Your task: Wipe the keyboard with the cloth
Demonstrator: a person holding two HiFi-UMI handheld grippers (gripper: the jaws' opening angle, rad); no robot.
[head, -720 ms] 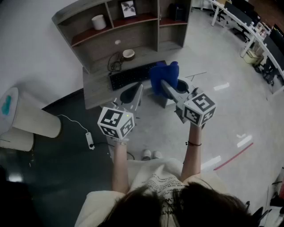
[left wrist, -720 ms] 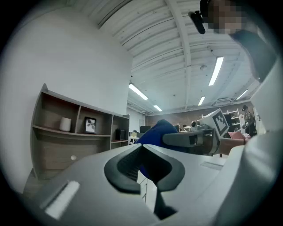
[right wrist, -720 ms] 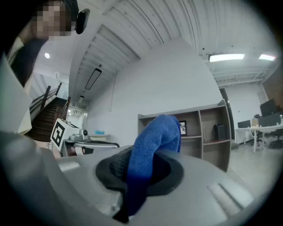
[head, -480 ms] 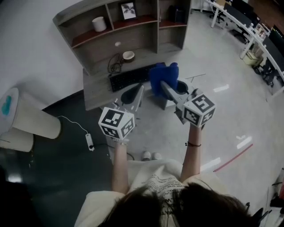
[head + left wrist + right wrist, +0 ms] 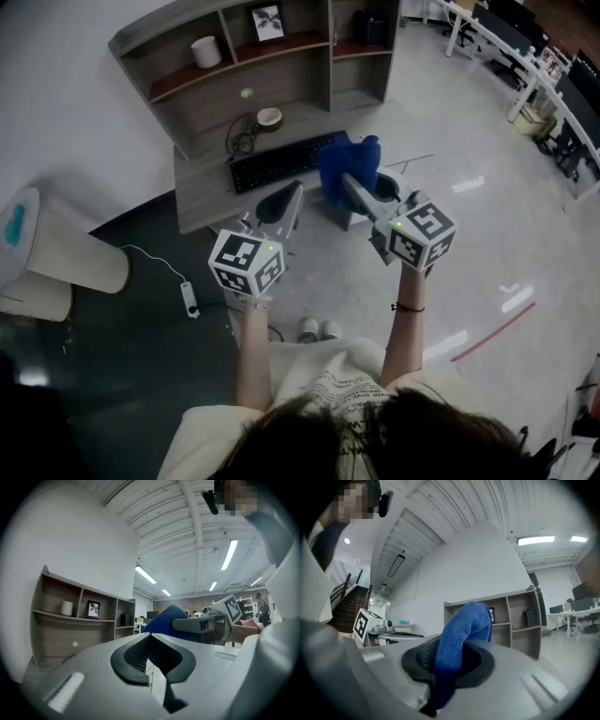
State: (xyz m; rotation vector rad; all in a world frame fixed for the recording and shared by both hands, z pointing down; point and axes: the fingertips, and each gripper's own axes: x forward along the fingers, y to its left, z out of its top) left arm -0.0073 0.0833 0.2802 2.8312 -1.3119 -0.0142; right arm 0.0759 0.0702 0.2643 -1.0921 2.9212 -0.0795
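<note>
In the head view a black keyboard [image 5: 281, 161] lies on the grey desk [image 5: 202, 192]. Just past its right end hangs a blue cloth [image 5: 349, 167], pinched in my right gripper [image 5: 354, 190], which is shut on it. The right gripper view shows the cloth [image 5: 464, 625] rising out of the closed right gripper [image 5: 445, 667]. My left gripper [image 5: 284, 195] hovers above the desk's front edge, near the keyboard, shut with nothing in it. The left gripper view has the left gripper [image 5: 152, 656] closed, with the cloth [image 5: 164, 620] and the right gripper [image 5: 206, 623] beyond.
A shelf unit [image 5: 244, 70] stands at the desk's back, holding a white cup [image 5: 206, 49] and a framed picture [image 5: 267, 21]. A bowl [image 5: 269, 117] and a coiled cable [image 5: 239, 136] lie behind the keyboard. A white cylinder [image 5: 66, 248] and a power strip [image 5: 189, 298] are at the left.
The right gripper and the cloth have drifted slightly to the right, uncovering the keyboard's right end. The left gripper has hardly moved.
</note>
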